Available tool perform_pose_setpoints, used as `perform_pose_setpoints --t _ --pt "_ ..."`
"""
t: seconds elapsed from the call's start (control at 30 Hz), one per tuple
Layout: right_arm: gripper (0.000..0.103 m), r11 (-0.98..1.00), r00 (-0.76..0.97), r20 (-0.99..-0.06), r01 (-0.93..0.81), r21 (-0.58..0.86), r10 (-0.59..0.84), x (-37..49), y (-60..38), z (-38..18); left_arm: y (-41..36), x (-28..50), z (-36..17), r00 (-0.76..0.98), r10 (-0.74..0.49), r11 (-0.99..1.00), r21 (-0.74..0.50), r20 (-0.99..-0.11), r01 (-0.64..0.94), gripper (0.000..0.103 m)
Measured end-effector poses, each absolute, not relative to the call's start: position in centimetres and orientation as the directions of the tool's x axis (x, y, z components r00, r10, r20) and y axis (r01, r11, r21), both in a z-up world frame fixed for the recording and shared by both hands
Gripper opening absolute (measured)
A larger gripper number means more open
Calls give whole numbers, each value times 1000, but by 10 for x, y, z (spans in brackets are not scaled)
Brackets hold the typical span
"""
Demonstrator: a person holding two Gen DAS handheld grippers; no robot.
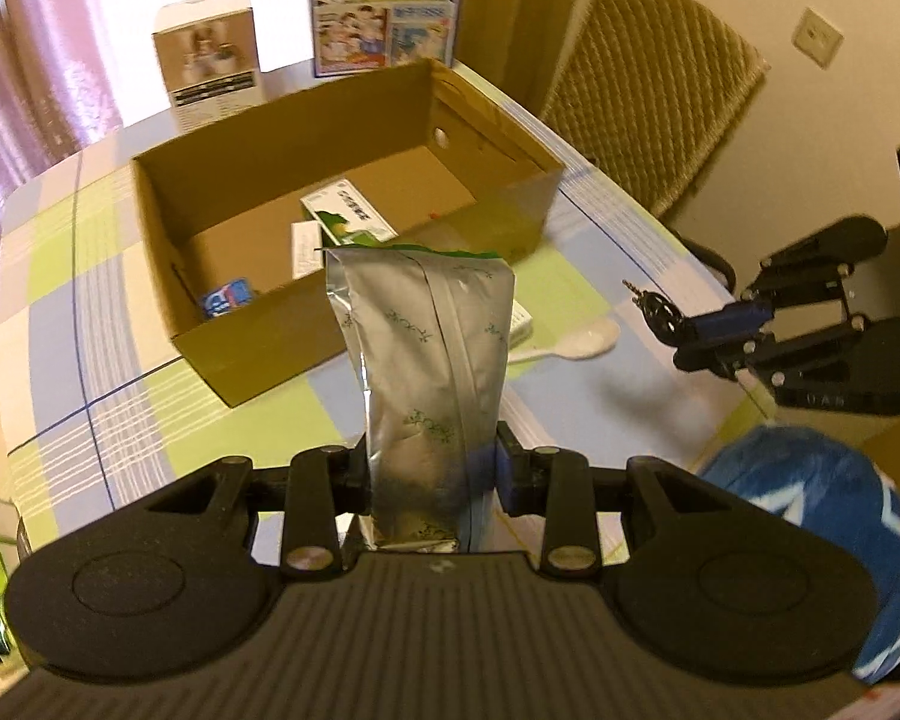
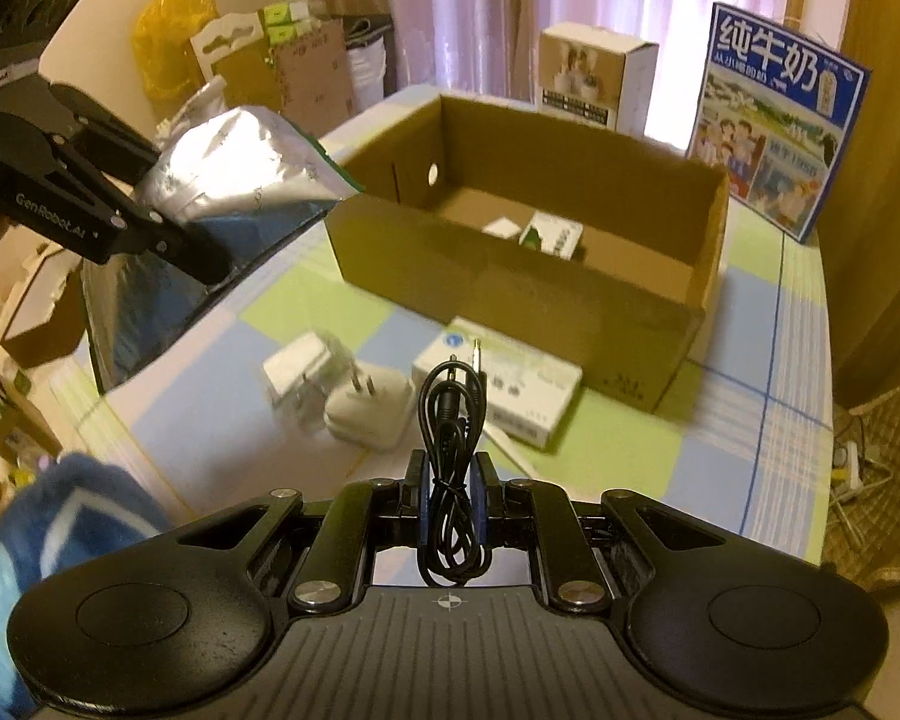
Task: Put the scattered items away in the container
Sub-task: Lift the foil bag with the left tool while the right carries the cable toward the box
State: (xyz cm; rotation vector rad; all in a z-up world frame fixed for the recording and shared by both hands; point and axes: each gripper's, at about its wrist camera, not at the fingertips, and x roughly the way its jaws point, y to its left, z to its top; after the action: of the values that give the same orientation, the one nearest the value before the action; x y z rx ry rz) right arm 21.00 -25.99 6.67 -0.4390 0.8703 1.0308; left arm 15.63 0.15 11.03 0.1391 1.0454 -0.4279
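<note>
An open cardboard box (image 1: 258,180) stands on the checked tablecloth; it also shows in the right wrist view (image 2: 510,276). Inside lie a green-and-white carton (image 1: 348,216), a white slip and a blue packet (image 1: 228,297). My left gripper (image 1: 432,468) is shut on a silver foil pouch (image 1: 426,348) and holds it upright in the air just short of the box's near wall; the pouch also shows in the right wrist view (image 2: 234,180). My right gripper (image 2: 450,480) is shut on a coiled black audio cable (image 2: 453,420), above the table right of the box (image 1: 684,324).
On the table before the box lie a white plug adapter (image 2: 366,408), a second white charger (image 2: 300,372), a white carton (image 2: 504,384) and a white plastic spoon (image 1: 576,345). A milk carton box (image 2: 774,120) and a beige box (image 2: 594,78) stand behind. A blue plush (image 1: 810,510) lies near.
</note>
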Motion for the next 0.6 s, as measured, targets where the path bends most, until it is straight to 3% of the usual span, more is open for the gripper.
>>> perform_pose_setpoints --t 0.6 --pt "10 486 281 -752 -872 60 597 260 -204 107 23 219 136 493 -293 949 -188 -819 252 30"
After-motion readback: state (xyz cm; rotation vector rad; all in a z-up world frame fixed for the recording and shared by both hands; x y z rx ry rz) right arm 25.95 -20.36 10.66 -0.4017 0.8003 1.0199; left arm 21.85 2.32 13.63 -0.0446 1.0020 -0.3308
